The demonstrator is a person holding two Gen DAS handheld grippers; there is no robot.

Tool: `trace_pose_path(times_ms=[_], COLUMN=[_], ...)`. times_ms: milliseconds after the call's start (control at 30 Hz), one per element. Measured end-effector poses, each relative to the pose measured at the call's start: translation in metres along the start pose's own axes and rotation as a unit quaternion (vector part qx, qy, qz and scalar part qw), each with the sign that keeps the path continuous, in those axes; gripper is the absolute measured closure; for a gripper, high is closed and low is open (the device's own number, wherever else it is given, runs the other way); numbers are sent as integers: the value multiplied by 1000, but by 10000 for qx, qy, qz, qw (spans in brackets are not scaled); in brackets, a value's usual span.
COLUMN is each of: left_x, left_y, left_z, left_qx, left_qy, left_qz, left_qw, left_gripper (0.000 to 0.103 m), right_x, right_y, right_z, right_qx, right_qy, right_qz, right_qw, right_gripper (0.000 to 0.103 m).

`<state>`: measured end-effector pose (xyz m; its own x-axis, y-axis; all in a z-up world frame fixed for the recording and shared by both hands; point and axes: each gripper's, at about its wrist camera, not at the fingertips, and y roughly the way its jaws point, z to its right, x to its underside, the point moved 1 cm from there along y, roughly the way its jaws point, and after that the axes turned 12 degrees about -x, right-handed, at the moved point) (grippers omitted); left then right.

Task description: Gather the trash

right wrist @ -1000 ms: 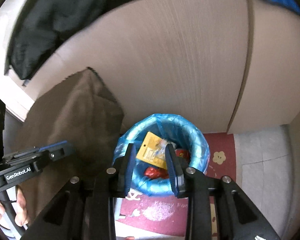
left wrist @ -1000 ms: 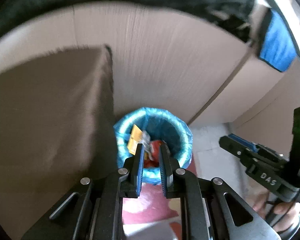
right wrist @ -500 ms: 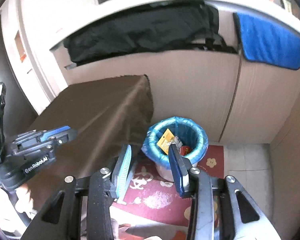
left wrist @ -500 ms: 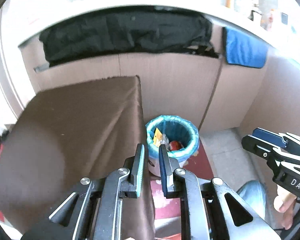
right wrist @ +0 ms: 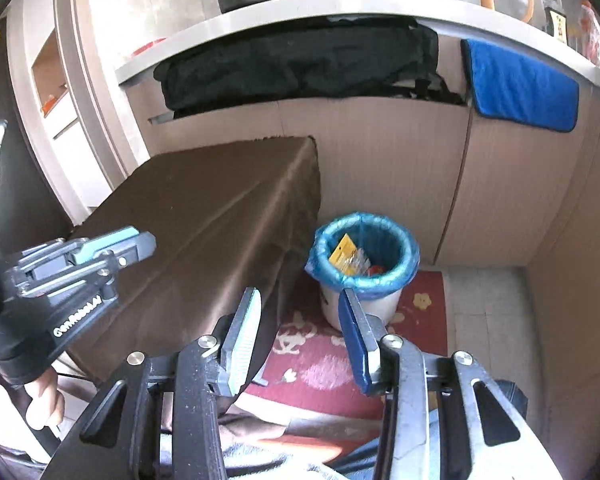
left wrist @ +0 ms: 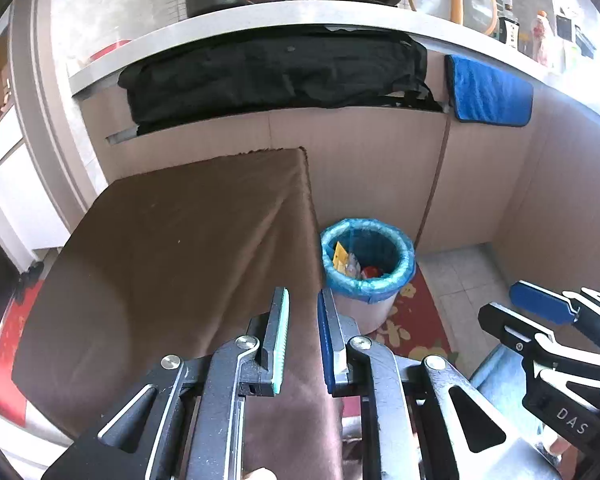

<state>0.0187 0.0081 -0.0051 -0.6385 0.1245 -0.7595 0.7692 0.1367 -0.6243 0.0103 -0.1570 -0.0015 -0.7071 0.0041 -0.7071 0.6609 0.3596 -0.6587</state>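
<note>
both grippers empty above the bin

the bin (left wrist: 367, 258), centre right of frame beside the brown-draped desk (left wrist: 188, 248), holds trash (right wrist: 348, 258). left gripper (left wrist: 303, 334): jaws slightly apart, nothing between. right gripper (right wrist: 300, 330): jaws just opening, empty.

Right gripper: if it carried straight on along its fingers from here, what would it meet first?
Probably the red floor mat just in front of the white bin with the blue liner, or the bin's near wall. The right gripper is open and empty; depth is hard to judge in this fisheye view.
</note>
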Motion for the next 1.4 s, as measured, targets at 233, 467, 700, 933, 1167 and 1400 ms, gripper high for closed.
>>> trace_pose_path(times_ms=[233,467,700,933,1167,1400], left_x=[8,10,10,10,11,12], left_y=[4,7,6,5,3,2], left_z=[-10,-14,-11,-12,-12,-14], left_qx=[-11,49,65,91,120,161], left_qy=[-115,-147,-161,-119,-85,-13], left_qz=[-186,-261,-272,-264,-243,-240], left_qw=[9998,9995,9995,9995,9996,9996], left_gripper=[87,87,87,87,87,87], right_x=[4,6,7,6,4,6], right_y=[3,6,4,4,1,-1], right_z=[-9,-11,-9,-7,-5,-3], right_qx=[34,9,7,9,59,60], right_qy=[-96,-108,-93,-95,-102,-13], right_qz=[-87,-161,-138,-149,-85,-68], right_qw=[9999,9998,9999,9998,9999,10000], right_gripper=[65,65,65,65,65,65])
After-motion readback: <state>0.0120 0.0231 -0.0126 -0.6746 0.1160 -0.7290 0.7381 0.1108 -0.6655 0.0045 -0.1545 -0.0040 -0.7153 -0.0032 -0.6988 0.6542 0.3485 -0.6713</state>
